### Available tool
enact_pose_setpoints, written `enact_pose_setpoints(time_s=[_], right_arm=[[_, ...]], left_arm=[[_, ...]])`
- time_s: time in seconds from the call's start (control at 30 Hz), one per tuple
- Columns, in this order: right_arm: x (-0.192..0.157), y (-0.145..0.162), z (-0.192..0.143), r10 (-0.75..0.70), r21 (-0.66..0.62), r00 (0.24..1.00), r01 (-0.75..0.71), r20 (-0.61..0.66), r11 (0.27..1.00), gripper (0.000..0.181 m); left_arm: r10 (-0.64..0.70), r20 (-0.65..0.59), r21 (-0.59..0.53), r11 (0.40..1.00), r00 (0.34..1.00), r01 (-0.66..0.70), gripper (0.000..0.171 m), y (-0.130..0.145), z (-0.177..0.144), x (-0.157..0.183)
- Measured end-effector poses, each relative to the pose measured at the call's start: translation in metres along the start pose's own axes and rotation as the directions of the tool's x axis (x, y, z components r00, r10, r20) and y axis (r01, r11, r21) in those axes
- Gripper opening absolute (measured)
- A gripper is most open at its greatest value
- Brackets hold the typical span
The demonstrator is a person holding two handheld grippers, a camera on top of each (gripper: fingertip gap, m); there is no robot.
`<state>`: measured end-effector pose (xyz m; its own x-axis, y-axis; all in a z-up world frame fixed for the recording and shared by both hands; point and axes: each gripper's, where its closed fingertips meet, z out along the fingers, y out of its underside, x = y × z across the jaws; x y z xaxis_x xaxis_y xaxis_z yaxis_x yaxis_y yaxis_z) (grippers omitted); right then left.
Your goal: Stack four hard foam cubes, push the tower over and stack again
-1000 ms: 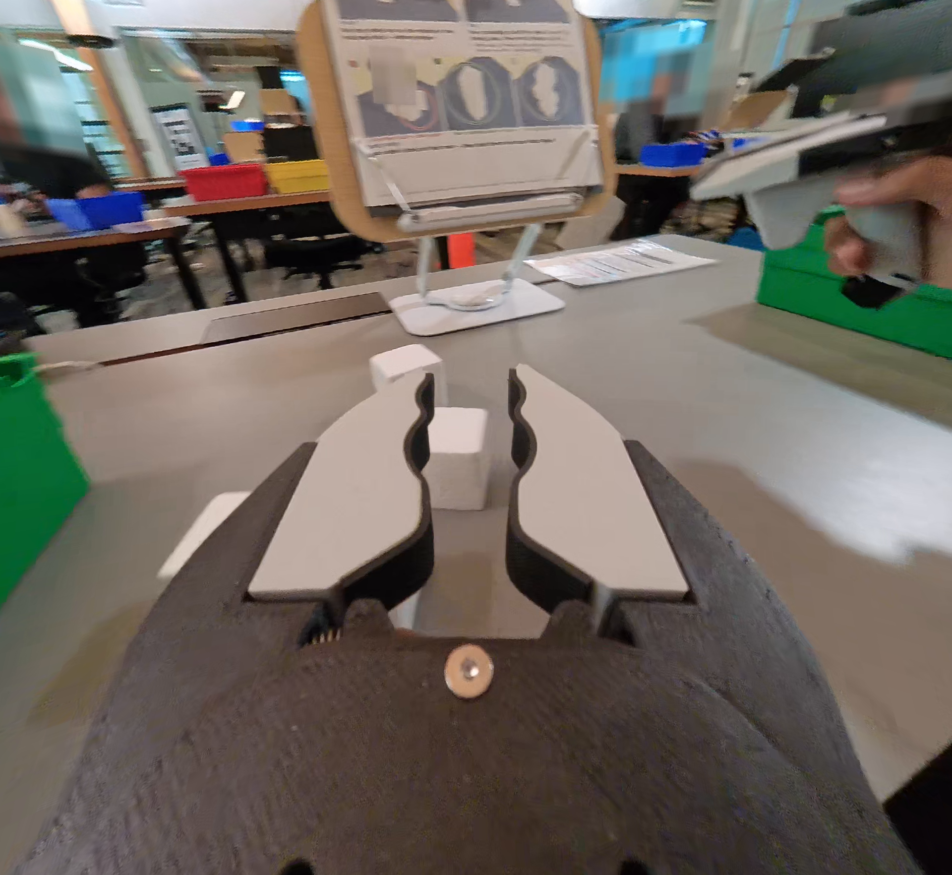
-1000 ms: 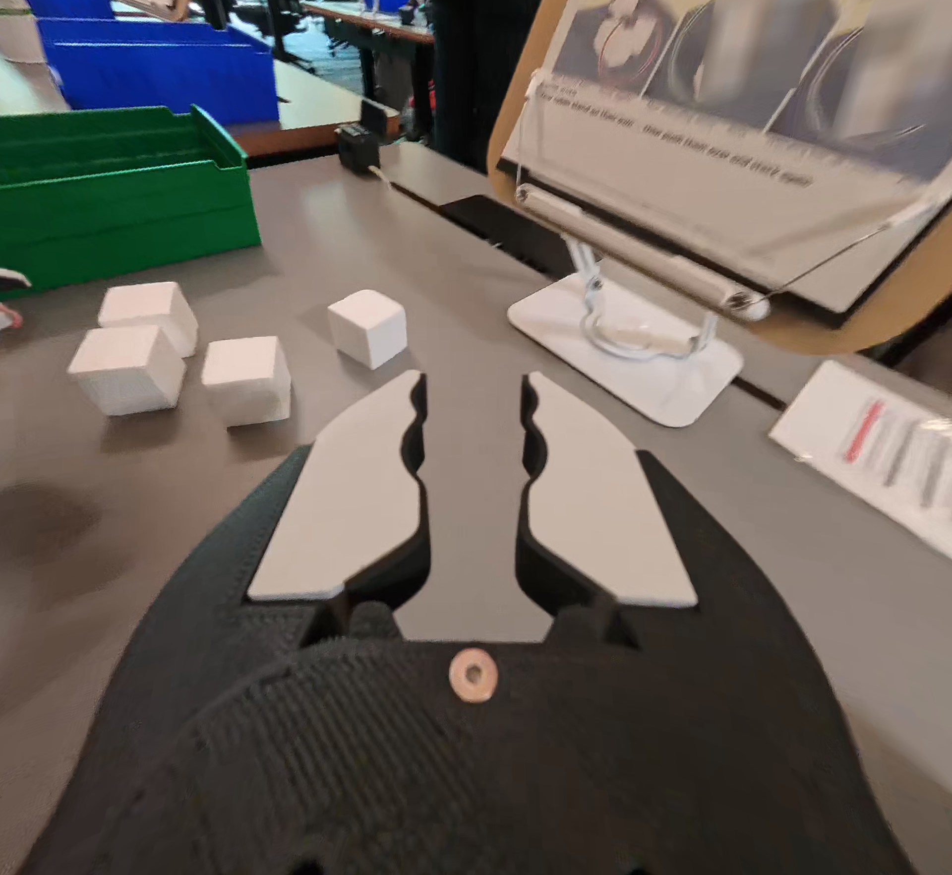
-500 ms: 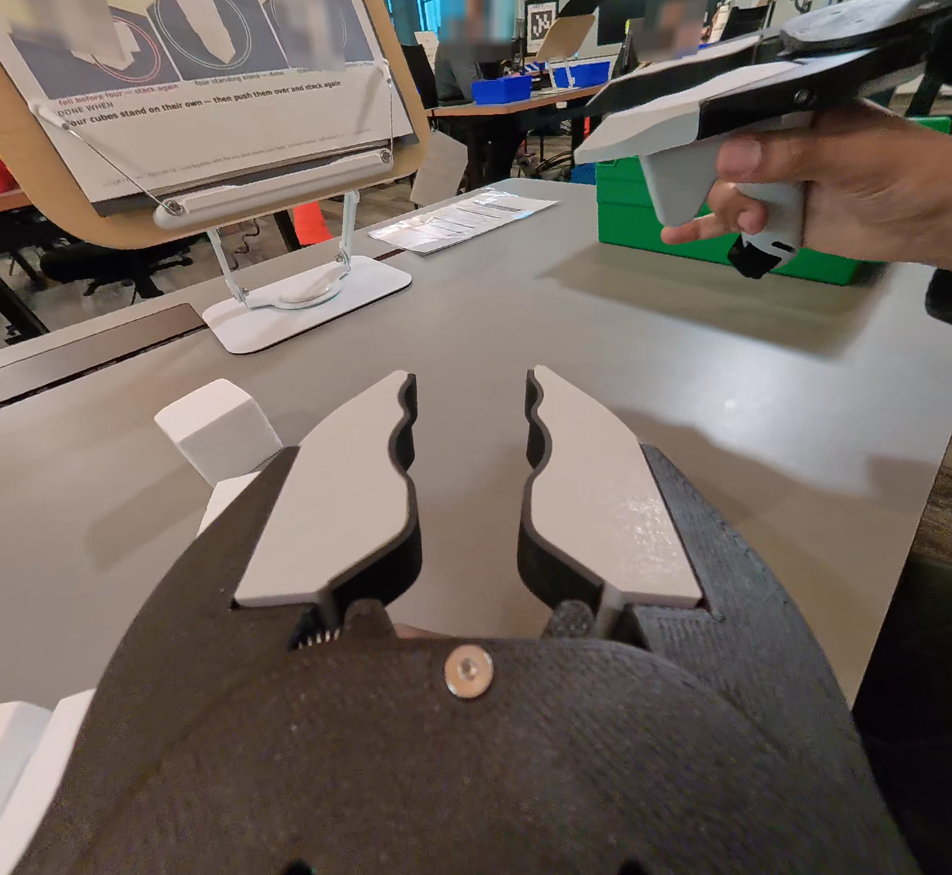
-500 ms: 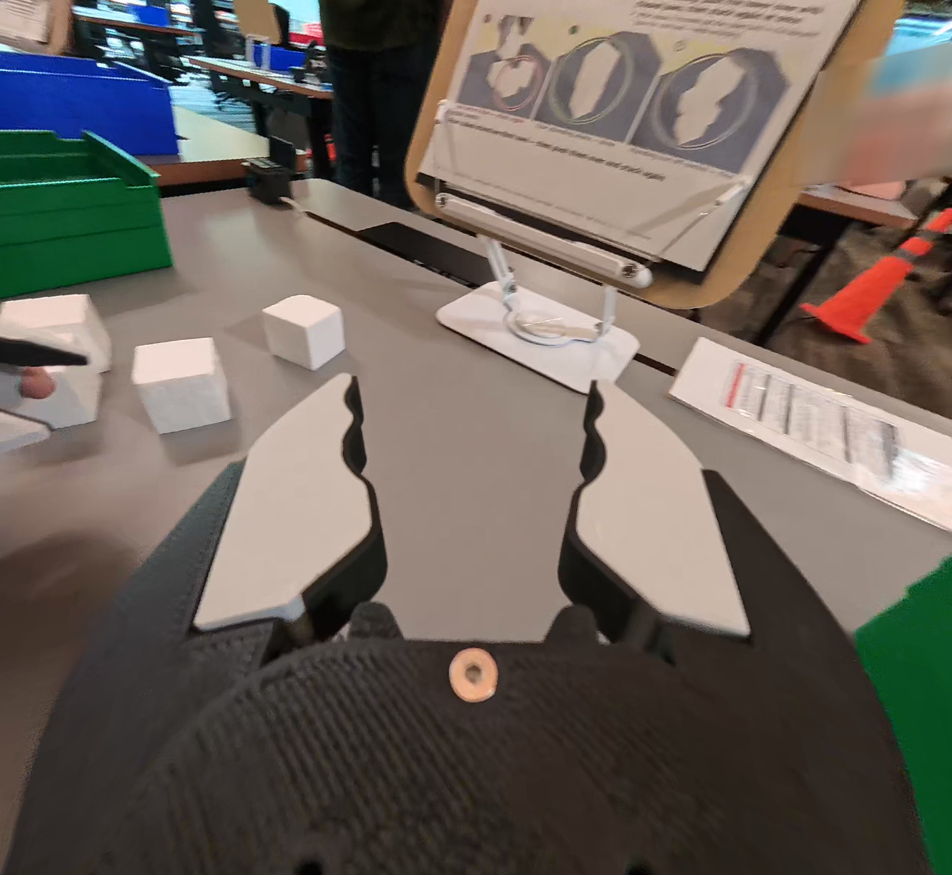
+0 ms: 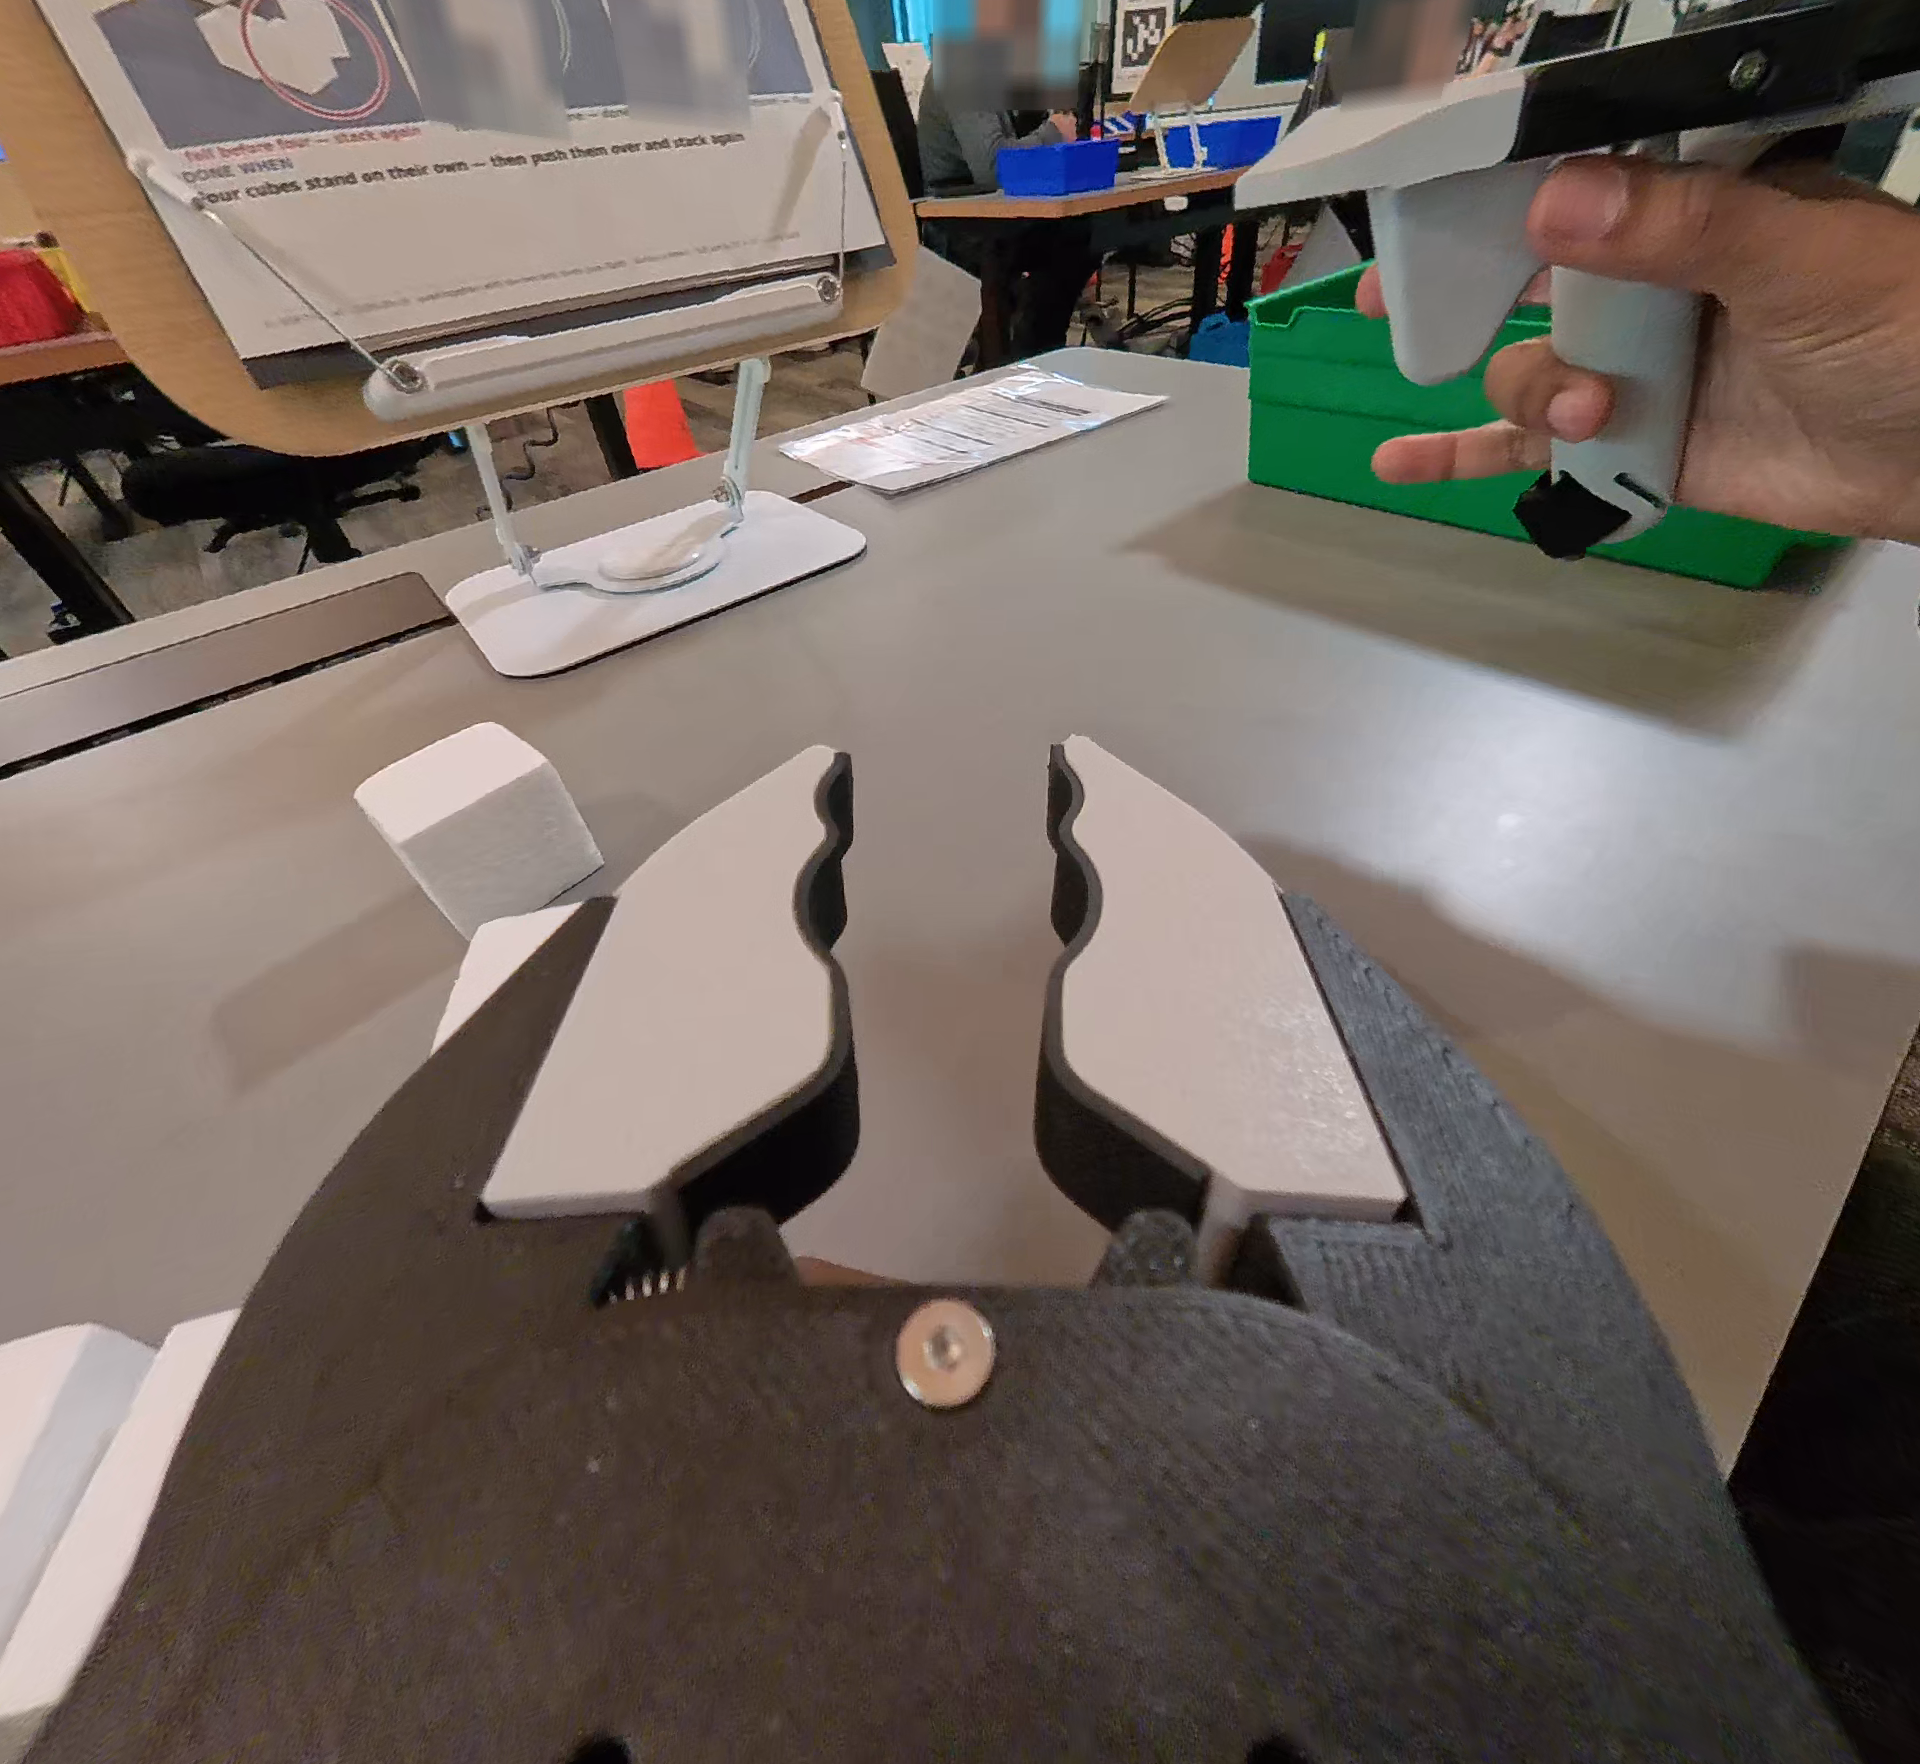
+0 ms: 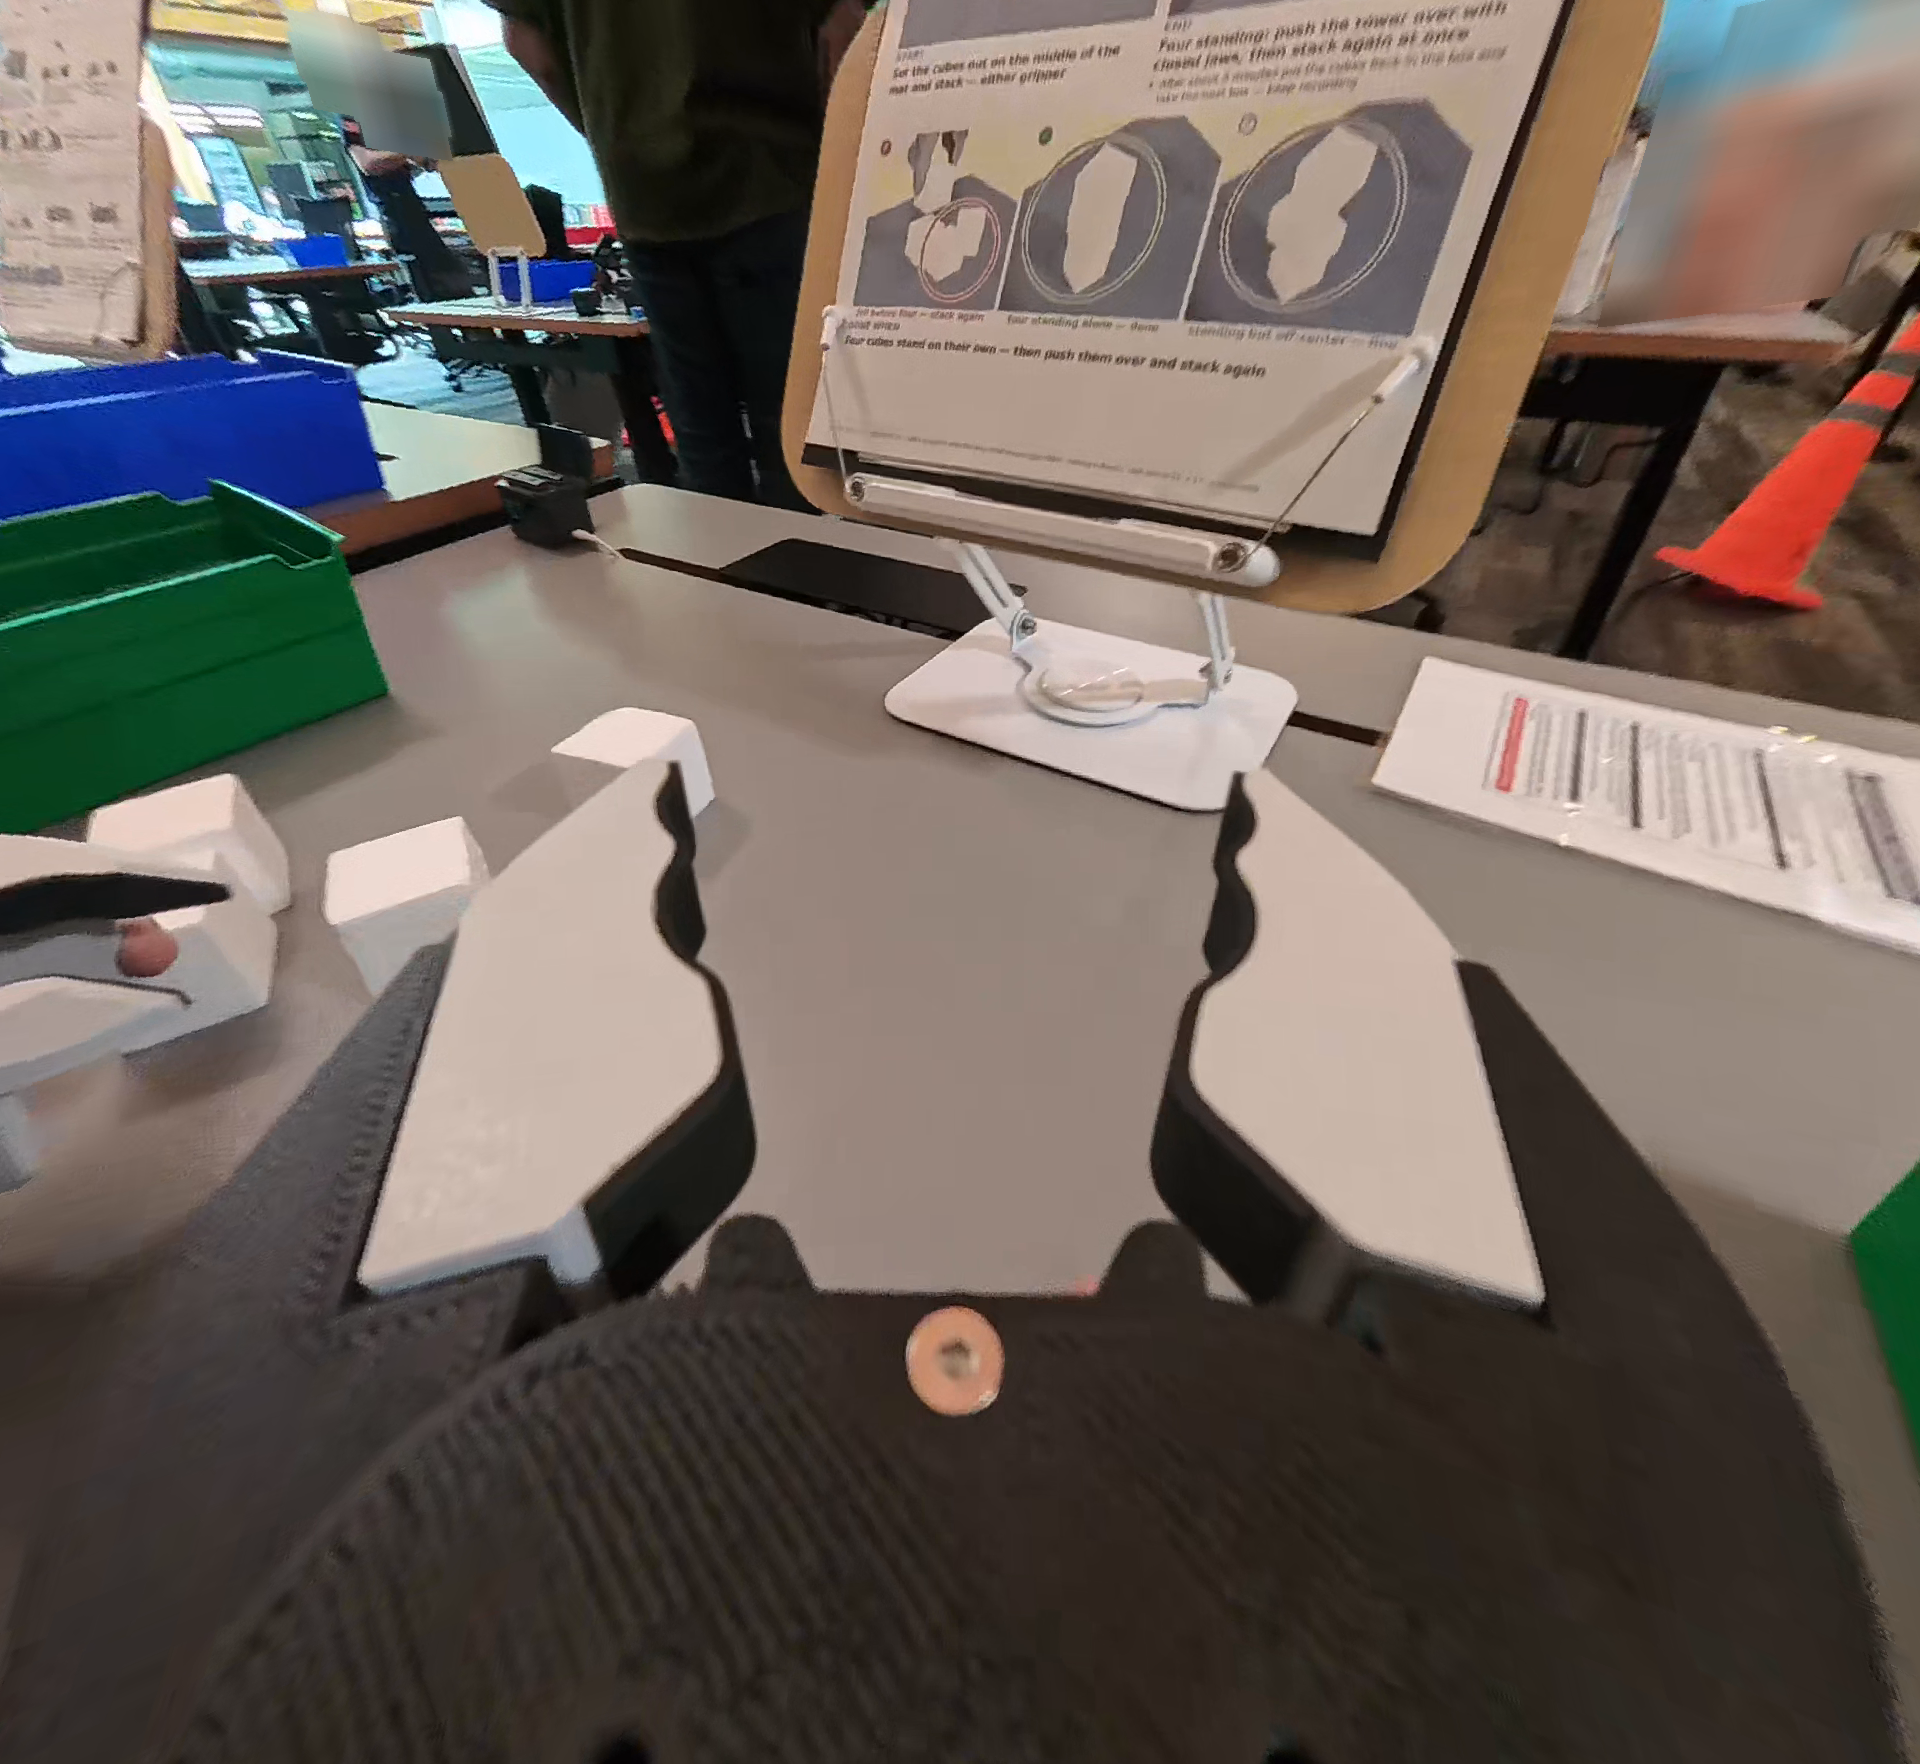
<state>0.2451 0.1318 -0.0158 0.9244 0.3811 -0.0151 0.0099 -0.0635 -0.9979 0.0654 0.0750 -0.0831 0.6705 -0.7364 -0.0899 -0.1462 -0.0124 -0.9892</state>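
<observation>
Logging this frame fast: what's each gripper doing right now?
Left gripper: open, empty, white foam cube just left of it.
Right gripper: open wide, empty, over bare grey table.

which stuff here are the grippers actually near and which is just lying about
Near the grippers:
left gripper, open, empty
right gripper, open, empty
white cubes, untouched, left of both

Lying about:
sheet stand
green bin
laminated sheet
orange cone
</observation>
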Motion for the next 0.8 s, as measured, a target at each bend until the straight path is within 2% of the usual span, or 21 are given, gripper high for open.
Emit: enact_pose_setpoints(time_s=[0.2,0.8], right_arm=[[-0.002,-0.004,0.007,-0.072,-0.005,0.994,0.071,-0.086,0.997,0.090],[-0.008,-0.012,0.012,-0.006,0.038,0.997,0.009,-0.080,0.999,0.079]], left_arm=[[-0.035,0.030,0.005,0.999,0.999,0.035,0.035,0.001,-0.005,-0.009],[-0.066,0.057,-0.002,0.998,0.996,0.066,0.036,0.005,-0.012,-0.018]])
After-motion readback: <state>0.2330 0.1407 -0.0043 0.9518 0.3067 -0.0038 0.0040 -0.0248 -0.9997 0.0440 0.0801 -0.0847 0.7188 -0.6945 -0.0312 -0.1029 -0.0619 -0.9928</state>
